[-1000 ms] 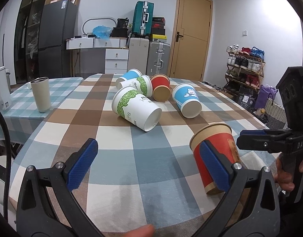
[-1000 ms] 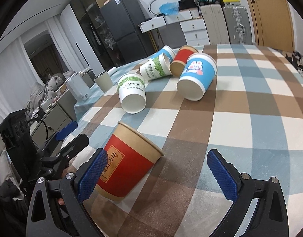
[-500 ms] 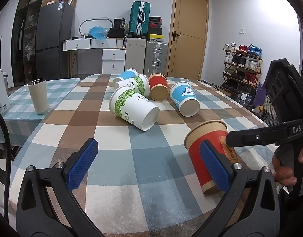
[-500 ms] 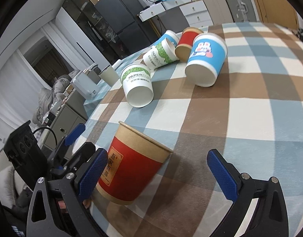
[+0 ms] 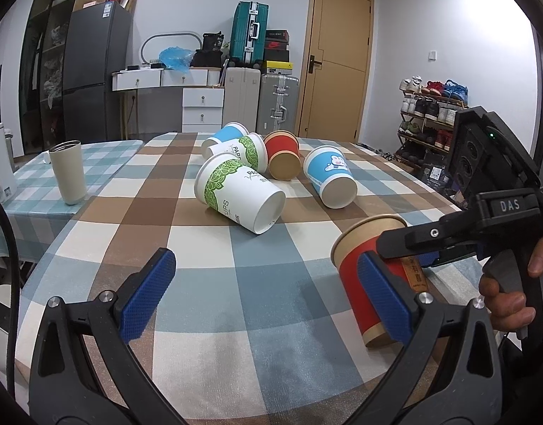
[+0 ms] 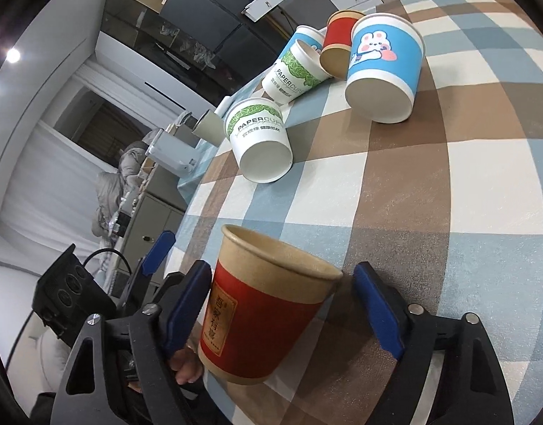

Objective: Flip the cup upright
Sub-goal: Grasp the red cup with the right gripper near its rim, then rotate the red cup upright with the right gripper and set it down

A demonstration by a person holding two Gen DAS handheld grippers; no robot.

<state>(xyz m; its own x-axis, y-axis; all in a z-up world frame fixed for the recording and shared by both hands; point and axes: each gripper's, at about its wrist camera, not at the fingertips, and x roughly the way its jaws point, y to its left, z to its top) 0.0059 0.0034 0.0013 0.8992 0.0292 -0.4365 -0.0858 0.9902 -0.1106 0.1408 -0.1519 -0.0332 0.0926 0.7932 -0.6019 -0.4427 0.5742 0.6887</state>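
Note:
A red paper cup with a brown rim [image 6: 264, 322] stands nearly upright, mouth up, on the checked tablecloth [image 6: 448, 194] near its front right edge. It also shows in the left wrist view [image 5: 370, 272]. My right gripper [image 6: 289, 315] has its blue pads on either side of the cup; the left pad touches the cup wall, while the right pad stands a little off the rim. My left gripper [image 5: 268, 294] is wide open and empty, just left of the cup.
Several paper cups lie on their sides mid-table: a green-and-white one [image 5: 241, 200], a blue rabbit one [image 5: 330, 179], a red one [image 5: 282, 157]. A beige tumbler [image 5: 67, 171] stands on the side table at left. A white appliance [image 5: 0, 166] is at far left.
The right gripper has narrowed around the red cup and rolled. The cup now stands closer to upright than before. The left gripper stayed open.

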